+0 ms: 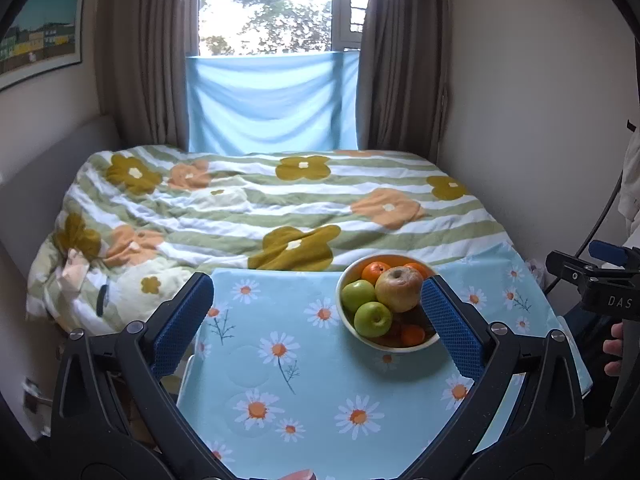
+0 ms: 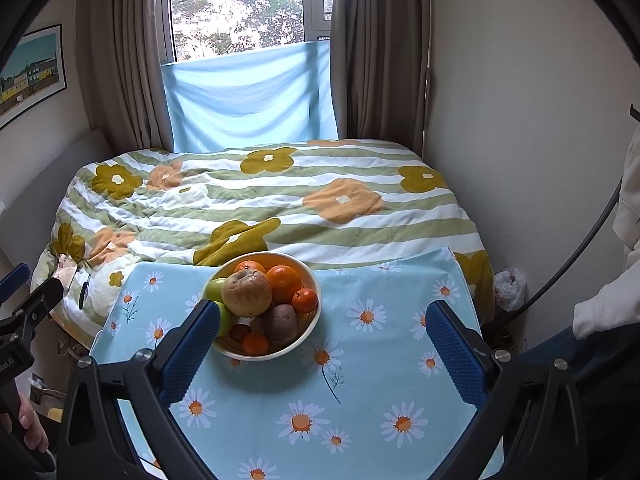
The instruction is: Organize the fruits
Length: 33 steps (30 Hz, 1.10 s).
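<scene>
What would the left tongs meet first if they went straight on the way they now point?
Probably the daisy tablecloth, since the open left tongs look forward and down at it. The fruit bowl sits towards their right finger, so that finger might clip it first; depth is unclear.

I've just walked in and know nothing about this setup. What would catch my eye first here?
Probably the white bowl heaped with fruit, standing on the daisy-print tablecloth, a large yellowish apple on top among oranges and green apples. Behind it lies a bed with a bold flowered quilt. In the foreground, blue-padded fingers spread wide open frame the scene.
</scene>
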Each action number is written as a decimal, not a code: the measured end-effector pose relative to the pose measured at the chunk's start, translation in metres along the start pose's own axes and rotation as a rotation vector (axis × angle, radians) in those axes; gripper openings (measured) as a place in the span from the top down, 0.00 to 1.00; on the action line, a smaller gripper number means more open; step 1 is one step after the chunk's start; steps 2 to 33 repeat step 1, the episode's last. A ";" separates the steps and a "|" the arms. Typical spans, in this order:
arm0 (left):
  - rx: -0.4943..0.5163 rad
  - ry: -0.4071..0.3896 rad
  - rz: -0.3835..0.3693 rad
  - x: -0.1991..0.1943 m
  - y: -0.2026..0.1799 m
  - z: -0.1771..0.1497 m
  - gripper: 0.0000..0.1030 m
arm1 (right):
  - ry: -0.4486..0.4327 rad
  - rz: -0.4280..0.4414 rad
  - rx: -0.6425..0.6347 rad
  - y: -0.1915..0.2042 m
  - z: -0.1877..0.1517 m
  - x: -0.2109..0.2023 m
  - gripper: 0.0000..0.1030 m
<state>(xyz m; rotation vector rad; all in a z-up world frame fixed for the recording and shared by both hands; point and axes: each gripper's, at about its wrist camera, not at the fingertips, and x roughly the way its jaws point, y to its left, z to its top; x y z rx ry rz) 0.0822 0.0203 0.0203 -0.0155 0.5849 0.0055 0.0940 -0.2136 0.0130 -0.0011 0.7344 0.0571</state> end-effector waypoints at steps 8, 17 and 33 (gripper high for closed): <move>0.000 -0.001 0.004 0.000 0.000 0.000 0.00 | 0.002 0.001 0.000 -0.001 0.001 0.003 0.01; 0.000 -0.001 0.004 0.000 0.000 0.000 0.00 | 0.002 0.001 0.000 -0.001 0.001 0.003 0.01; 0.000 -0.001 0.004 0.000 0.000 0.000 0.00 | 0.002 0.001 0.000 -0.001 0.001 0.003 0.01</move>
